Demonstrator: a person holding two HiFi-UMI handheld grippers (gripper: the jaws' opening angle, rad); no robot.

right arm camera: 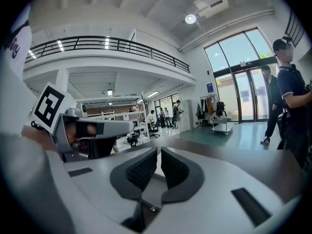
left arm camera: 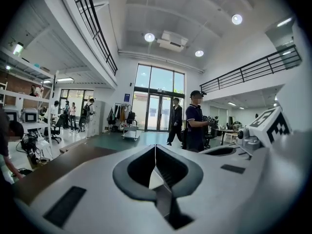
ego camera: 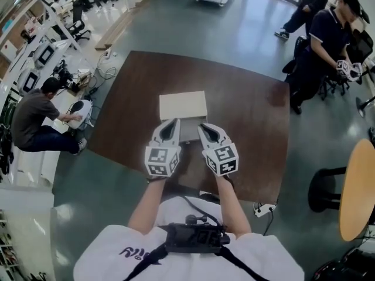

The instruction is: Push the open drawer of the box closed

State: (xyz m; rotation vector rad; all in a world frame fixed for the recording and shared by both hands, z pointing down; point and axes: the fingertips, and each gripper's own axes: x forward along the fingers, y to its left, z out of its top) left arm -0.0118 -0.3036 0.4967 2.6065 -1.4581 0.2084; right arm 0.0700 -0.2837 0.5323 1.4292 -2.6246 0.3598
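Nearest me, my left claw (ego camera: 173, 123) is pinched fully together with nothing in it. My right claw (ego camera: 203, 127) is closed down the same way and is also empty. Both tips sit at the near face of the drawer (ego camera: 191, 132), the left one toward its left corner and the right one toward its right corner. From the head view I cannot tell whether either tip actually touches it.

The drawer stands pulled out toward me from the cream box (ego camera: 183, 105), which rests near the middle of the dark worktop (ego camera: 252, 104).

My main worry is the box itself. It looks light and nothing seems to brace it from behind, so a forward shove may slide the whole box across the worktop and leave the drawer out.

The second risk is an uneven push. If one claw leads the other, the drawer could skew in its opening and bind.

The third is height. The closed tips are narrow points, and if they ride too high they could slip over the front edge into the drawer and not bear on it.

The people beyond the worktop are well apart from all this.
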